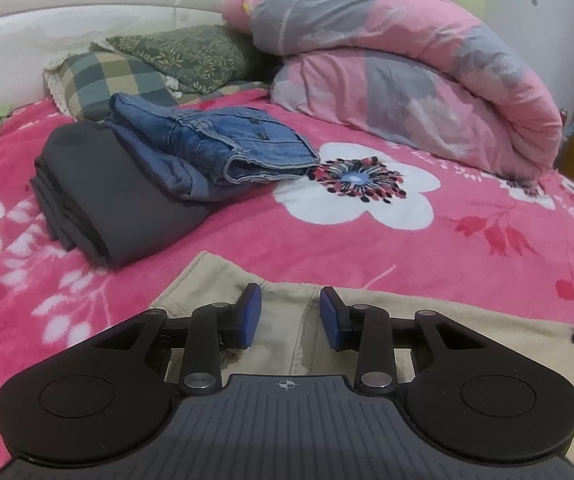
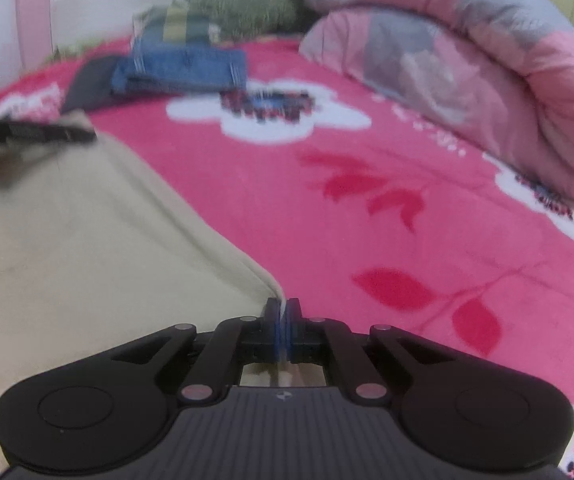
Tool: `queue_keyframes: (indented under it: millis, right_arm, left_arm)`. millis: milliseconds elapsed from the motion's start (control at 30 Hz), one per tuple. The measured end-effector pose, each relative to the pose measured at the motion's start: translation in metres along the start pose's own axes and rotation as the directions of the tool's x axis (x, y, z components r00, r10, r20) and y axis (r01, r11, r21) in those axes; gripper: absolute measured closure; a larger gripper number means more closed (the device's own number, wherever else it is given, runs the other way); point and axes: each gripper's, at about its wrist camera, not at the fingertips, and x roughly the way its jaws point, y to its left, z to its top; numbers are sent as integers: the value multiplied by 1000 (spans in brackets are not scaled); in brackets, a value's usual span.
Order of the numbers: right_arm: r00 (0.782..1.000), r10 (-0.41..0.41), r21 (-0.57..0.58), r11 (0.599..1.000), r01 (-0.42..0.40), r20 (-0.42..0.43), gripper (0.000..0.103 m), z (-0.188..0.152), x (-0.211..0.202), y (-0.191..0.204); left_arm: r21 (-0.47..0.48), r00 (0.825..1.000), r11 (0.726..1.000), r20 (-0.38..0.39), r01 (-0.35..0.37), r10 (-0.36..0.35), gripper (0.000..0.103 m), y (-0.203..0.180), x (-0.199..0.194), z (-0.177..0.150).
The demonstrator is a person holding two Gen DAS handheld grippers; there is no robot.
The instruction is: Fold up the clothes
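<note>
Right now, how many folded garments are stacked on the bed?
2. A dark grey folded garment lies on the pink blanket at left; folded blue jeans rest on top of it, overhanging right. More could be hidden underneath. The beige garment isn't stacked.

Pink flowered bed (image 1: 427, 240); beige garment (image 1: 467, 320), grey fold (image 1: 99, 184), rolled quilt (image 1: 407, 60), pillows (image 1: 127, 72) lie on it.

Both wrist cameras look low across the bed (image 1: 467, 248), sharing the jeans (image 1: 215, 144).

Left hand-held gripper (image 1: 291, 316) hovers with jaws apart; right hand-held gripper (image 2: 283, 322) is clamped.
</note>
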Motion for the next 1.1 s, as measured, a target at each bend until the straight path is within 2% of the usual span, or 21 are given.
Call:
queue_keyframes:
  millis: [133, 167, 233, 300, 333, 433, 533, 600, 733, 800, 867, 967, 1100]
  right_arm:
    - [997, 61, 112, 992, -65, 39, 100, -16, 8, -18]
    - [996, 75, 150, 985, -81, 42, 96, -17, 8, -23]
    - [993, 108, 250, 961, -116, 45, 84, -16, 4, -37]
    - [991, 131, 380, 915, -136, 40, 58, -15, -5, -56]
    - [990, 138, 438, 888, -142, 42, 55, -15, -10, -65]
    - [993, 89, 541, 833, -119, 81, 51, -20, -45, -88]
    - [990, 34, 587, 802, -108, 135, 51, -33, -94, -104]
    - [985, -4, 587, 804, -99, 172, 51, -46, -132, -101]
    - [970, -81, 585, 808, -70, 227, 51, -82, -196, -80]
    - [963, -139, 557, 831, -13, 230, 51, -99, -219, -67]
    - [947, -228, 490, 867, 91, 227, 51, -117, -238, -48]
    - [920, -322, 368, 902, 226, 225, 51, -136, -254, -26]
    - [896, -394, 253, 905, 341, 205, 51, -151, -260, -23]
  left_arm:
    - [43, 1000, 999, 11, -25, 24, 68, -7, 3, -4]
    - [52, 999, 998, 11, -31, 30, 69, -8, 3, -4]
    - [67, 999, 997, 6, -40, 39, 69, -10, 3, -4]
    - [78, 999, 996, -3, -45, 46, 68, -12, 4, -3]
    - [82, 999, 996, -11, -44, 45, 68, -13, 3, -1]
    - [76, 999, 996, -36, -35, 38, 63, -13, -2, 5]
    - [30, 998, 999, -52, -29, 30, 58, -10, -13, 12]
    - [20, 999, 999, -20, -38, 38, 54, -13, -28, 15]
    - [50, 999, 998, -14, 39, -38, 53, -36, -45, 18]
    - [93, 997, 993, -34, 78, -76, 52, -56, -46, 16]
    - [149, 994, 983, -57, 103, -96, 52, -79, -43, 11]
    - [213, 994, 973, -87, 88, -71, 52, -104, -26, 0]
    - [197, 995, 979, -97, 43, -24, 52, -104, -6, -12]
